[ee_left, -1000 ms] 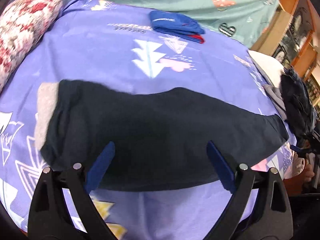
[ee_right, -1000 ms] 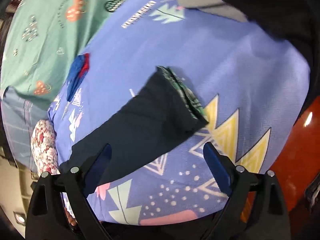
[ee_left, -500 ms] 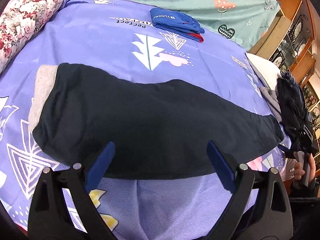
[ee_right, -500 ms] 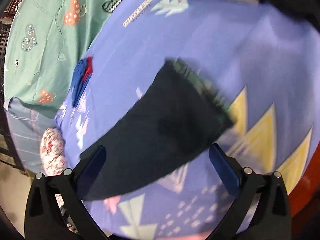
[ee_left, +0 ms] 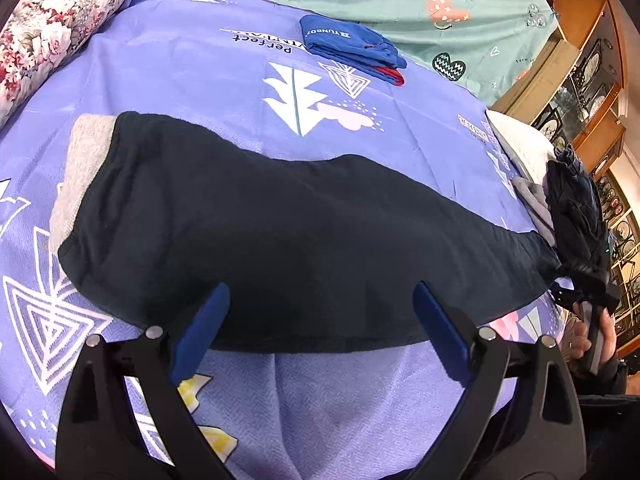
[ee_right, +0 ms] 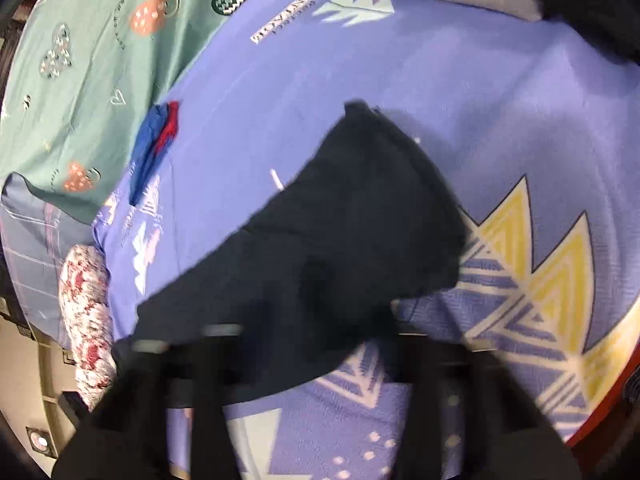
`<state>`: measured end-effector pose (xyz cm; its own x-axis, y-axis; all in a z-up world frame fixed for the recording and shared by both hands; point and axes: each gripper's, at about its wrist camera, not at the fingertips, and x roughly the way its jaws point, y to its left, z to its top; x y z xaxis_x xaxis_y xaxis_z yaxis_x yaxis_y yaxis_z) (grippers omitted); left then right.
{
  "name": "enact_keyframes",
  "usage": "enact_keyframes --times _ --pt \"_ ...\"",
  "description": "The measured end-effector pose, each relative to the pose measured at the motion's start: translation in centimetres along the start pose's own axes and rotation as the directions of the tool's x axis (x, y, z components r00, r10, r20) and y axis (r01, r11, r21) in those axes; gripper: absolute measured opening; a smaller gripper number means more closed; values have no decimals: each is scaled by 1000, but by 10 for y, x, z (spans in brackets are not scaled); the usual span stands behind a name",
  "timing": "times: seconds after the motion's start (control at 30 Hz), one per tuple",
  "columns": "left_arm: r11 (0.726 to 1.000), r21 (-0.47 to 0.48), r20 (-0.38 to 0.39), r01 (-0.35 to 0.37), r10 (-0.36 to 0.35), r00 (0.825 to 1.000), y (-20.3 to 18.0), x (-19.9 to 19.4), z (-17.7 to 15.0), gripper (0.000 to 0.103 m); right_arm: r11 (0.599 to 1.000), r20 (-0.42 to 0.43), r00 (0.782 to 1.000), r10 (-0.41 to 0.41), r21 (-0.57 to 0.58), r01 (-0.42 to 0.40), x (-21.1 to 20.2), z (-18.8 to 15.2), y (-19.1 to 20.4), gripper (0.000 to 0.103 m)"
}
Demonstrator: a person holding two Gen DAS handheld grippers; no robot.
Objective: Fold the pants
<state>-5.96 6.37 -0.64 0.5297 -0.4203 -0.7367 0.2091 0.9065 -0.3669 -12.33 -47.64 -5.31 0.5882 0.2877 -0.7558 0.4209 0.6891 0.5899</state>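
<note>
Two fisheye views are given. In the left wrist view, a floral pillow (ee_left: 52, 20) is seen at the upper left, on a bed covered by a purple printed sheet (ee_left: 208, 72). A grey waistband (ee_left: 82, 172) is seen at the left end of the dark navy pants (ee_left: 304, 240), which are laid flat across the middle of the frame, apparently already folded leg over leg. At the lower centre the left hand-held gripper (ee_left: 320, 328) is shown released, its blue pads spread wide above the near edge of the pants and holding nothing. Folded blue clothes (ee_left: 352, 46) are seen at the upper centre, well apart from the pants. At the far right a dark garment pile (ee_left: 576, 208) is seen just beside the leg end.

In the right wrist view, the same pillow is seen at the lower left and the pants (ee_right: 340, 248) in the centre, the cuff end pointing to the upper centre. The right hand-held gripper (ee_right: 316, 364) is smeared by motion blur at the bottom; whether it is released or clenched cannot be told.

Several risks can be judged. Only the top layer could be pinched, so that the layers would slide apart when lifted. The loose sheet could be caught with the cloth and dragged up. With one end lifted alone, the fold could be skewed, or the leg end could be swept into the pile at the right.
</note>
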Motion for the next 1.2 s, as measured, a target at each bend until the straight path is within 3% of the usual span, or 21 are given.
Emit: enact_keyframes --times 0.1,0.17,0.27,0.37,0.43,0.47,0.53,0.57,0.6,0.63,0.67,0.8,0.87,1.13,1.17,1.2 --pt "1000 11 6 4 -4 1000 -2 -2 -1 95 999 45 999 -7 -32 9 -7 -3 2 11" --pt "1000 7 10 5 -5 1000 0 -4 -1 95 984 121 992 -46 -167 66 -20 -8 34 10" --pt "1000 -7 22 3 -3 1000 4 -8 -1 95 895 222 974 -48 -423 141 -36 -25 108 10" --pt "1000 -18 38 1 0 999 6 -13 -1 95 716 158 987 2 -689 109 -23 -66 198 10" --pt "1000 -26 47 5 -4 999 8 -17 -3 95 538 49 997 -58 -840 73 17 -114 244 12" --pt "1000 -31 53 3 -2 999 9 -19 -4 95 490 15 996 -86 -870 56 32 -130 252 15" --pt "999 -42 60 3 -1 998 12 -23 -7 95 351 -56 979 -194 -936 16 82 -175 258 36" --pt "999 -51 64 2 1 998 15 -25 -8 95 295 16 981 -192 -953 74 86 -186 257 38" --pt "998 -58 68 0 4 998 17 -27 -9 95 259 69 983 -172 -959 113 82 -192 257 47" --pt "998 -62 71 -2 7 997 20 -29 -10 95 226 100 980 -171 -964 138 79 -195 258 48" --pt "998 -66 73 -6 10 997 23 -31 -11 95 217 95 982 -165 -967 130 74 -195 259 49" --pt "996 -91 77 -7 14 997 32 -33 -11 96 255 -59 997 -51 -966 -44 34 -189 261 54" --pt "995 -96 77 -1 9 997 32 -31 -11 96 256 -51 998 -22 -966 -44 21 -185 264 54" --pt "997 -82 70 1 4 998 26 -31 -16 96 190 -95 991 -93 -979 -76 63 -202 283 55" --pt "996 -86 71 0 7 997 27 -32 -16 96 194 -84 990 -109 -979 -62 68 -200 280 54" --pt "996 -90 73 -2 8 997 28 -33 -16 96 242 -114 984 -136 -967 -78 78 -193 279 47"
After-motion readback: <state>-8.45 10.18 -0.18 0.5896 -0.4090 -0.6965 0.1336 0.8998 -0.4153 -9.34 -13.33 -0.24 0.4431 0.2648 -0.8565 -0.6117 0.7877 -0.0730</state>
